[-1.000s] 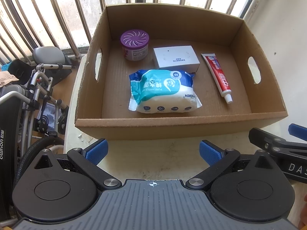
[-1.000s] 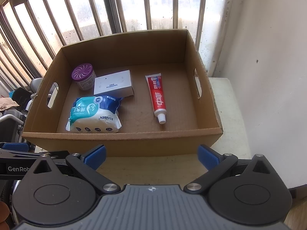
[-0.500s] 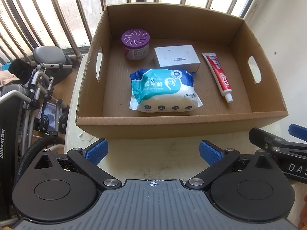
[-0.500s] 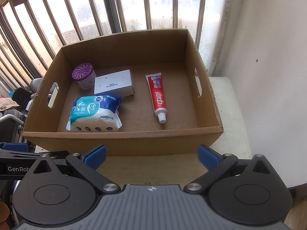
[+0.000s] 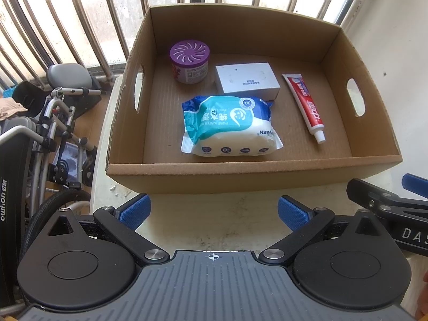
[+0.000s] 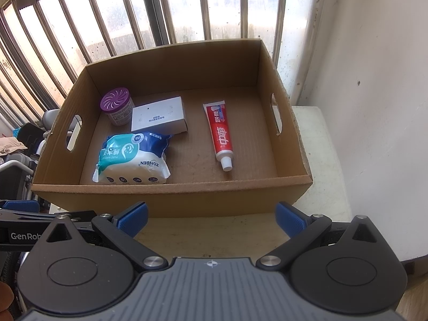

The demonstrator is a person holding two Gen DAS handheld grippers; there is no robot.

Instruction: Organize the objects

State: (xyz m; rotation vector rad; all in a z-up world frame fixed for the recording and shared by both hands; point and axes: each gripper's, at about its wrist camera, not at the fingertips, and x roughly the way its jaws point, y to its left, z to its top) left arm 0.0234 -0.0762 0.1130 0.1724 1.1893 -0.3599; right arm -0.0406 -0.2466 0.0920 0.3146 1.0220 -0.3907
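Looking along our left gripper (image 5: 212,211), we find its blue-padded fingers spread wide and empty, held just short of the near wall of the open brown cardboard box (image 5: 251,178). Inside that box sit four things: a round purple-lidded air-freshener jar (image 5: 190,62) at the far left, a flat white carton (image 5: 247,81) just right of it, a blue-and-white soft pack of wet wipes (image 5: 228,125) near the middle, touching or overlapping the carton's near edge, and a red-and-white toothpaste tube (image 5: 305,103) lying apart toward the right wall, cap toward us.

From the right wrist view, our right gripper (image 6: 211,215) is likewise spread and carries nothing, also before the box's near wall (image 6: 171,196). The same four items lie inside; the pale table (image 6: 325,160) beside the box shows nothing loose.

We judge the gathering done or nearly so, with perhaps only straightening left.
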